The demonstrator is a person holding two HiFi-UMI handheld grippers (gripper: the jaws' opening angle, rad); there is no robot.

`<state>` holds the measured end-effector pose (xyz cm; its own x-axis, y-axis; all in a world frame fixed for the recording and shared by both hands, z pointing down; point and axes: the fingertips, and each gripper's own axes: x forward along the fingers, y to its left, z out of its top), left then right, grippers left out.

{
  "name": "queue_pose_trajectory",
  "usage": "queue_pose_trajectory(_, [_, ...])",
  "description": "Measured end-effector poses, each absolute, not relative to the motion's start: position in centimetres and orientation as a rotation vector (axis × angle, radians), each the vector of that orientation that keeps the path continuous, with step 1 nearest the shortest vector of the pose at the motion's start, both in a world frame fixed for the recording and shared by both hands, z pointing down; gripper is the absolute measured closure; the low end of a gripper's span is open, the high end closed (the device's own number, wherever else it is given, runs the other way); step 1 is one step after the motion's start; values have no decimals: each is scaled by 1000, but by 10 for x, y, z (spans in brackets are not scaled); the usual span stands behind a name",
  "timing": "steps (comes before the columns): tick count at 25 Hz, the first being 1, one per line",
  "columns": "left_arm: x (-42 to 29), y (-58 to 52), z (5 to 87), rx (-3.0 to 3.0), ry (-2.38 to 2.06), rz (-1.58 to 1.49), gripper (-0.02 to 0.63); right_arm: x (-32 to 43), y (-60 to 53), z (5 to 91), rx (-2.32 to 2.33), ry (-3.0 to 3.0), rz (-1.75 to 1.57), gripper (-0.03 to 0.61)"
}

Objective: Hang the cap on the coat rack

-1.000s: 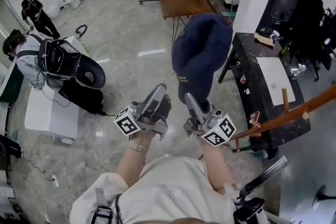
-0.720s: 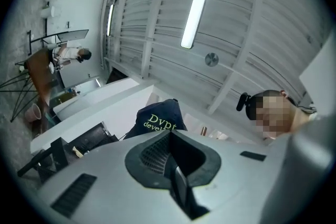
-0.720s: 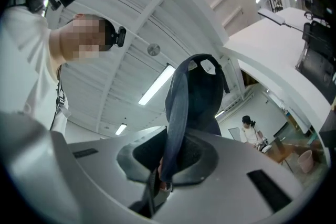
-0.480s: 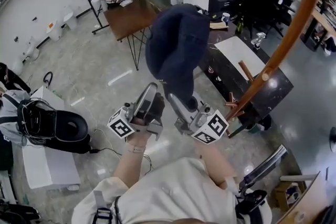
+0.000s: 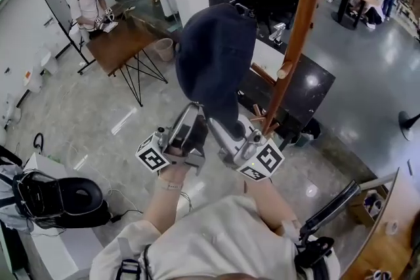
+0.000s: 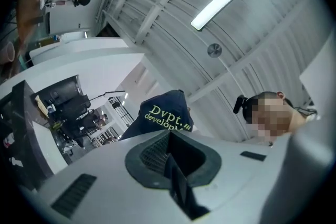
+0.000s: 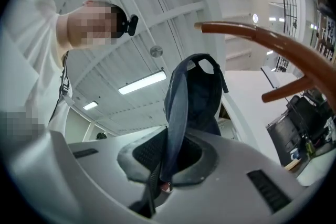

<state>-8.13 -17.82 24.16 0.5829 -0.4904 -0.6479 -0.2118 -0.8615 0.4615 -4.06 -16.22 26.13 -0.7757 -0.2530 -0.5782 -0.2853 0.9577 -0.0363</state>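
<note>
Navy cloth, soft and domed, forms the cap (image 5: 216, 62), which is held up in the air just beside the coat rack (image 5: 298, 29) and is not yet hung on it. Yellow-green lettering is stitched on it, as is shown in the left gripper view. Its edge is clamped by the right gripper (image 5: 215, 122), whose jaws are closed on a fold of the fabric; in the right gripper view the cloth is seen running down between the dark ribbed pads. The left gripper (image 5: 191, 112) is raised alongside, its jaws brought together with nothing between them, and the cap is seen beyond their tips.

The coat rack is made of smooth reddish-brown wood: a round, slightly curved pole with short pegs (image 5: 261, 73) jutting from it. Below, a grey polished floor (image 5: 85, 121) with a stone-like sheen is spread out. A glossy black desk (image 5: 315, 85) is placed behind the rack. A brown wooden table (image 5: 125, 42) on thin black legs is set well apart, with a person (image 5: 86, 2) at it. A pale bin (image 5: 164, 48) is stood by that table; its contents cannot be made out.
</note>
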Motion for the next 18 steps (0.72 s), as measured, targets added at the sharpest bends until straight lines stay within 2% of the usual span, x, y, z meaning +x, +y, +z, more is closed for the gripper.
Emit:
queue_pose_trajectory(10, [-12,-187,238,2495,-356,-1121,606,25,-164,256,-560,2464,212,537])
queue_pose_trajectory(18, [10,-192,249,2461,-315,-1078,606,46,-166,266,-644,2461,222,538])
